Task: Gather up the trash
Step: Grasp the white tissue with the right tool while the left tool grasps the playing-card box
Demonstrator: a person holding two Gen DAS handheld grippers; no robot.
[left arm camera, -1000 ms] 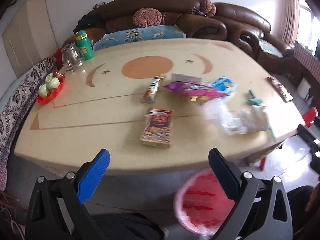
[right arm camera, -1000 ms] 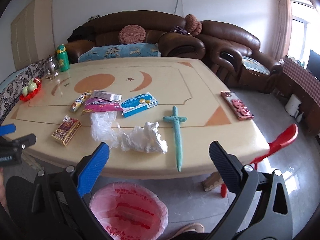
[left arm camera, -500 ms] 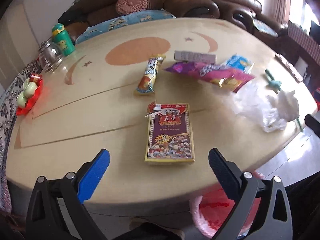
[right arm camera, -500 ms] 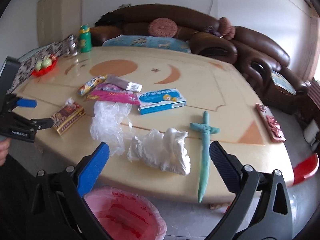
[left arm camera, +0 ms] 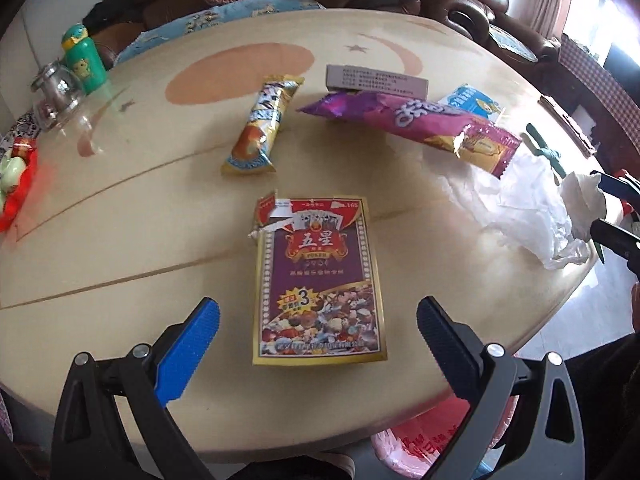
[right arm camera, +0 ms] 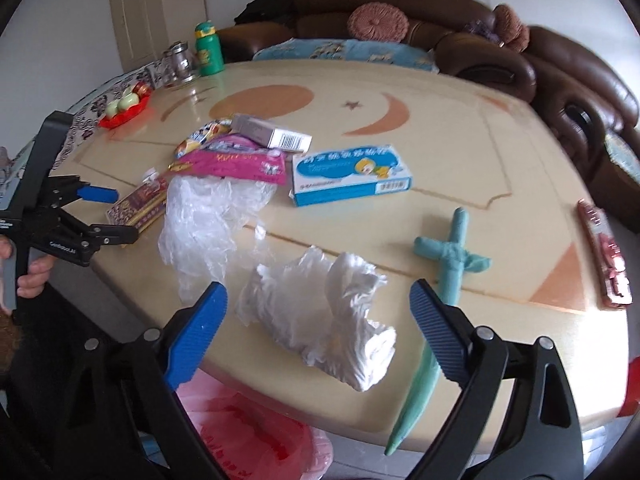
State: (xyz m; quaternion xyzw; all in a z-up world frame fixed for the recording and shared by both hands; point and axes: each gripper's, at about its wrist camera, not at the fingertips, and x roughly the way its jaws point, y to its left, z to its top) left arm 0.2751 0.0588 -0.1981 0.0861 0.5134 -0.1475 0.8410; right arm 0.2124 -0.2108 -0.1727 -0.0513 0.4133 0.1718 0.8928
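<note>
**Both tongs spread over trash at the tabletop's near edge**

Left gripper (left arm camera: 318, 322): jaws wide apart, nothing clamped. Purple card box (left arm camera: 318, 280) lies flat on the table (left arm camera: 120, 240) between the blue pads, near the front edge, torn flap at its far end; the pads are not touching it.

Right gripper (right arm camera: 318, 316): jaws apart and have just been closing a little. Crumpled white tissue (right arm camera: 324, 320) sits between the blue pads at the near edge of the tabletop; no contact visible.

Other trash on the tabletop: clear plastic bag (right arm camera: 204, 216) just left of the tissue and touching it; magenta snack wrapper (right arm camera: 236, 164) beyond the bag, overlapping its far end; yellow snack bar wrapper (left arm camera: 262, 120) toward the centre; grey carton (left arm camera: 376, 80) behind the magenta wrapper; blue box (right arm camera: 352, 174) right of the wrapper.

Teal toy sword (right arm camera: 436, 280) lies right of the tissue, tip hanging past the near edge. Red packet (right arm camera: 604, 256) at the right edge. Green bottle (right arm camera: 208, 50), glass jar (right arm camera: 180, 62) and red tray (right arm camera: 124, 112) of cups at the far left corner.

Pink-lined bin (right arm camera: 248, 432) on the floor below the near edge. Brown sofa (right arm camera: 560, 80) behind the table.
</note>
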